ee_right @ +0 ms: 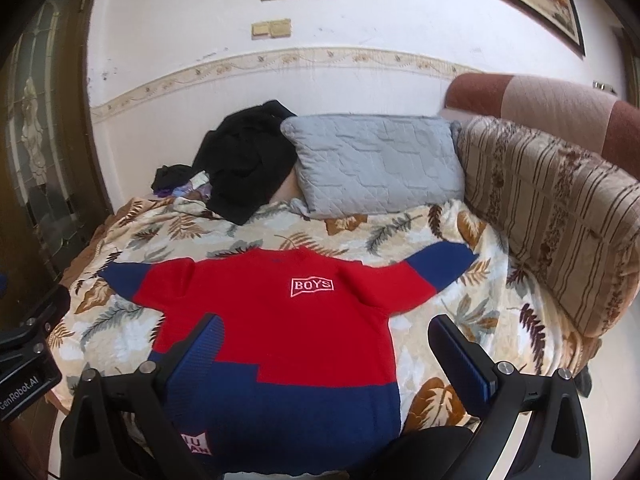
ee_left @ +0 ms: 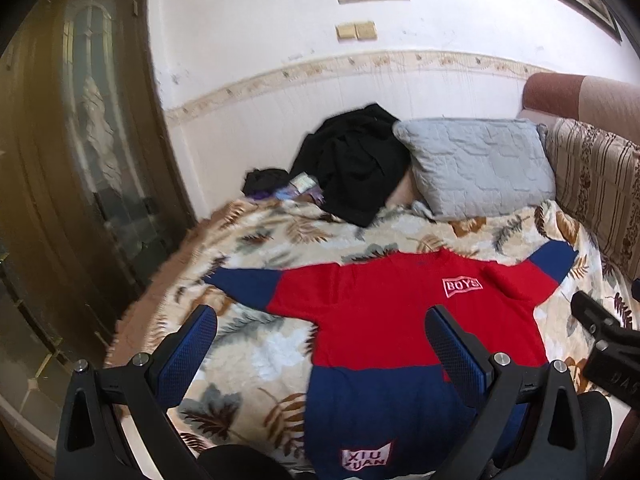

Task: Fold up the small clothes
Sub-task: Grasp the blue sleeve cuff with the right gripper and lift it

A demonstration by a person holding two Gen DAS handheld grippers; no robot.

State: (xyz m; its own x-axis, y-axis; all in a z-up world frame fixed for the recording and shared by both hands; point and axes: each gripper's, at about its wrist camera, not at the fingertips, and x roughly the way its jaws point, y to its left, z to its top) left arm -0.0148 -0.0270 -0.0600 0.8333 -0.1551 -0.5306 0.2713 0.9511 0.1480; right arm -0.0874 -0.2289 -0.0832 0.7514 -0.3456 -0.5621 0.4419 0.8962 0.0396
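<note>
**Small sweater laid flat on the bed, both tools poised above its hem**

One sweater, red in the body with blue cuffs and a blue lower band, lies face up on the leaf-print blanket of the bed, neck toward the far wall and hem at the near edge. Its two sleeves are spread out to left and right. Two patches show: one on the chest, one near the hem.

The knit looks soft, light and limp; it should sag and drape when lifted, and the plush blanket may cling to it. Judged best holds: a cuff, to carry a sleeve across the chest, or the two hem corners, to fold the body toward the neck.

The left tool is spread wide and holds nothing, hanging over the left hem. The right tool is likewise spread and empty, over the right hem.

Beyond lie one grey pillow, one heap of black clothing and one striped cushion.
</note>
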